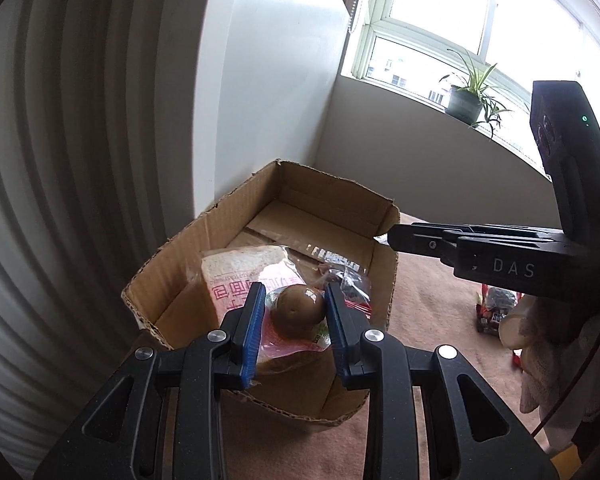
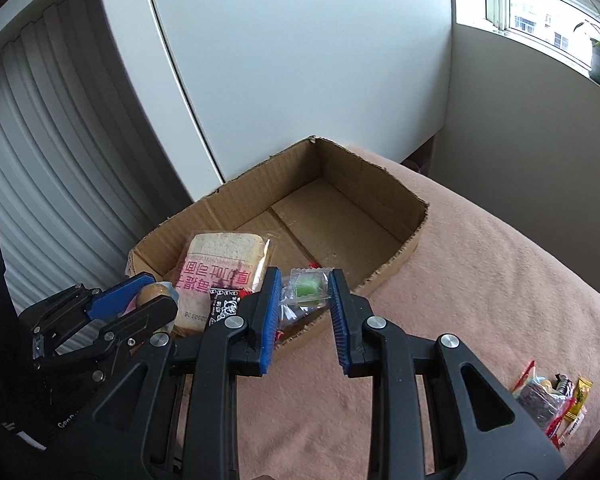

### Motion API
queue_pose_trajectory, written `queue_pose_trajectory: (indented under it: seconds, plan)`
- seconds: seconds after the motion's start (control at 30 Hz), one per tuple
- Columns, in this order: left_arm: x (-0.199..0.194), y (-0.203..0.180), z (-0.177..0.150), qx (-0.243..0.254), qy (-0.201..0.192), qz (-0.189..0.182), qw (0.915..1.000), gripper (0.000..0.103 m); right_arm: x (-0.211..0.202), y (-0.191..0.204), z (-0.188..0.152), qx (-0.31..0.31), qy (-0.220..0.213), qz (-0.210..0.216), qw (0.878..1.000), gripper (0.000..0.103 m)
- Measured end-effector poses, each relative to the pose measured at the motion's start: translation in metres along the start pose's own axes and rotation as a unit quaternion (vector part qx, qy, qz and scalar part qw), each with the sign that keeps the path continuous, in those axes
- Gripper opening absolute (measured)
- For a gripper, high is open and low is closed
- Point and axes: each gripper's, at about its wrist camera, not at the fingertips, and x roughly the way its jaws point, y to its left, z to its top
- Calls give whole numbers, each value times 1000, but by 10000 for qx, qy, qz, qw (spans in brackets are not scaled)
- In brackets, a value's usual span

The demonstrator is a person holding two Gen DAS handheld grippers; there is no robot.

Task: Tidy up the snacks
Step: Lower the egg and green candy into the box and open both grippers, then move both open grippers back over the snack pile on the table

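Your left claw (image 1: 295, 307) is clamped on a wrapped round brown bun (image 1: 297, 309), its blue pads (image 1: 253, 312) pressing the clear-and-pink wrapper from both sides, and it holds that bun over the near end of the open cardboard box (image 1: 342, 208). Your right claw (image 2: 305, 303) is clenched on a small clear packet with a green sweet (image 2: 309, 289) inside, the pads squeezing the crinkled plastic, and it hangs above the box's near rim, just beside the left claw. In the right wrist view the left claw shows at the lower left with the bun between its fingers. Inside the box, at its near end, a bagged slice of bread (image 2: 224, 258) with pink printing leans against the left wall, and a small black-and-white patterned packet (image 2: 225, 305) lies just beside it; the far half of the box floor is bare cardboard. The box sits on a pinkish blanket-covered surface (image 2: 480, 280), pushed up near a white cabinet panel (image 2: 300, 60). A small heap of remaining snack packets (image 2: 552, 398), red, yellow and dark, lies on the blanket well apart from the box, to the right. A potted plant (image 1: 466, 100) stands on the windowsill beyond.
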Motion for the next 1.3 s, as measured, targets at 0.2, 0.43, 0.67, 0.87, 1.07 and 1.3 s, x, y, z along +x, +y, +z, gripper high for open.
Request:
queue_pose_trajectory:
  seconds: [0.2,0.43,0.67,0.87,1.07,1.3]
  plan:
    - [1,5,3,2,-13,23,10000,30,13,4,10,61,98,168,9998,27]
    - [-3,12,6,-145,-26,97,9998,54,5,1,14,204,-65,90,9997,69]
    - [-8,5,5,-74,-42,18,10000,54,-10,-14,8,336,-120,-7,9994,78]
    - [-9,-11,7,26,-69,-104,9999,54,-30,-33,-2,435,-216,-98,9988,80]
    - [-6,-32,8,197,-30,-315,9993,54,-57,-65,-18,590,-297,-313,9973,80]
    - [2,-59,6,405,63,-595,9974,54,-95,-119,-46,923,-359,-774,9921,80]
